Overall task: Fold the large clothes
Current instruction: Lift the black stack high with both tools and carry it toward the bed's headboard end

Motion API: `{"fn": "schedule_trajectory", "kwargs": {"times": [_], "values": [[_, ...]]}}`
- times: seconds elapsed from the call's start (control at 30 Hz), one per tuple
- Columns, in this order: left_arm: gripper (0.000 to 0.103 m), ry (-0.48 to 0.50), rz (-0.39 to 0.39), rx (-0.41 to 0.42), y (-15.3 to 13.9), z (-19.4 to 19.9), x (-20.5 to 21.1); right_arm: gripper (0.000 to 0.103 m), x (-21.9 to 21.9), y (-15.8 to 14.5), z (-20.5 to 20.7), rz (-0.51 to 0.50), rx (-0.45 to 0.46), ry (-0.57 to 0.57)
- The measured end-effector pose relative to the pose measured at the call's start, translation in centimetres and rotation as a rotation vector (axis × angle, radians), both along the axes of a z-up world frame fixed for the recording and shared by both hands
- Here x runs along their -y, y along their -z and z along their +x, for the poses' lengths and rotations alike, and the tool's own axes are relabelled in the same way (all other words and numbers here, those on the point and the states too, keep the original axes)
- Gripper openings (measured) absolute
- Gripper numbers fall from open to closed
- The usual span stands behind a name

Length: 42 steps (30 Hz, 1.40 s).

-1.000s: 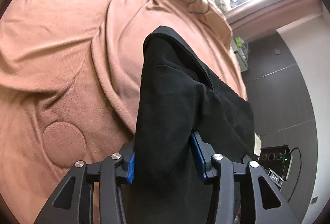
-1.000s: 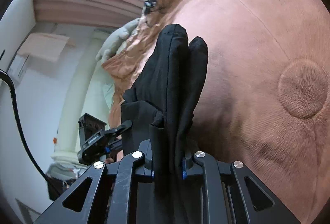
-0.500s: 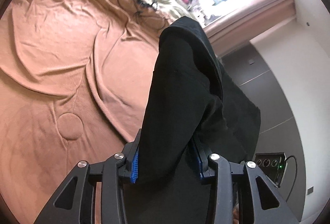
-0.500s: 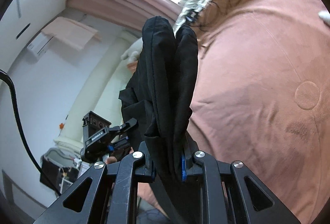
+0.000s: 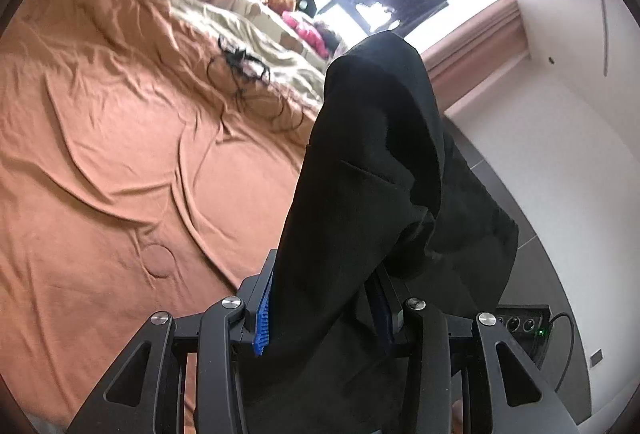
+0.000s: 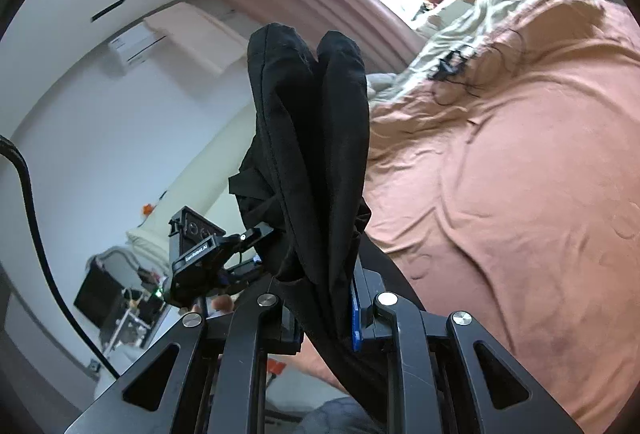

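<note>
Above the bed [image 5: 120,162], both grippers are raised with the black garment [image 5: 372,162] strung between them. Left hand-held gripper [image 5: 324,318]: clenched on a thick bunch of the fabric, blue pads pressed into it on both sides. Right hand-held gripper [image 6: 326,318]: likewise clamped on a doubled-over bunch of the garment [image 6: 312,138], two rounded folds poking out past the fingertips.

Garment is fully off the bed, not touching the orange blanket in either view. Bulk of it sticks forward past each gripper and drapes down between them; lower hem not visible. From the right wrist view the left hand-held gripper [image 6: 240,254] sits just beside, so the grips are close together and the cloth between them looks slack, not stretched.

Key relation: bed lies ahead of and below both grippers, to the left of the left one and to the right of the right one. Neither hand is clearly nearer. Judgement: the span needs widening along the garment's long axis before lay-down. Risk: cable tangle [image 5: 240,62] on the far bedding could snag.
</note>
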<state>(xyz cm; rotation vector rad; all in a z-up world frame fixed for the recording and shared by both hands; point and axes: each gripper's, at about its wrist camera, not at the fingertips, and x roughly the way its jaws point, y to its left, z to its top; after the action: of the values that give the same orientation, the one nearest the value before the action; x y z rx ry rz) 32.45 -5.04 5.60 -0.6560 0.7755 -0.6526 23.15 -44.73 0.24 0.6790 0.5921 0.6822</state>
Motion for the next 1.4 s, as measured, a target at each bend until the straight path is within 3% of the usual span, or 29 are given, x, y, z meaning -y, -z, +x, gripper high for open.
{"fn": "schedule_trajectory", "kwargs": {"times": [0.33,0.63,1.17,1.4], "values": [[0.042,-0.068,-0.013,0.116,-5.8,-7.3,-6.3,0.018,-5.8,-4.9,-5.6,-0.031,0.101,-0.063],[0.042,-0.156,-0.023,0.188,-8.8,-13.9,-12.3,0.018,-12.2,-7.7,-10.1,-0.059,0.158,-0.143],[0.042,-0.297,0.004,0.231,-10.4,-23.4,-22.5,0.018,-22.8,-7.6,-14.2,-0.057,0.188,-0.294],[0.042,-0.352,0.001,0.235,-11.0,-25.8,-26.9,0.018,-27.0,-7.6,-14.2,-0.071,0.183,-0.364]]}}
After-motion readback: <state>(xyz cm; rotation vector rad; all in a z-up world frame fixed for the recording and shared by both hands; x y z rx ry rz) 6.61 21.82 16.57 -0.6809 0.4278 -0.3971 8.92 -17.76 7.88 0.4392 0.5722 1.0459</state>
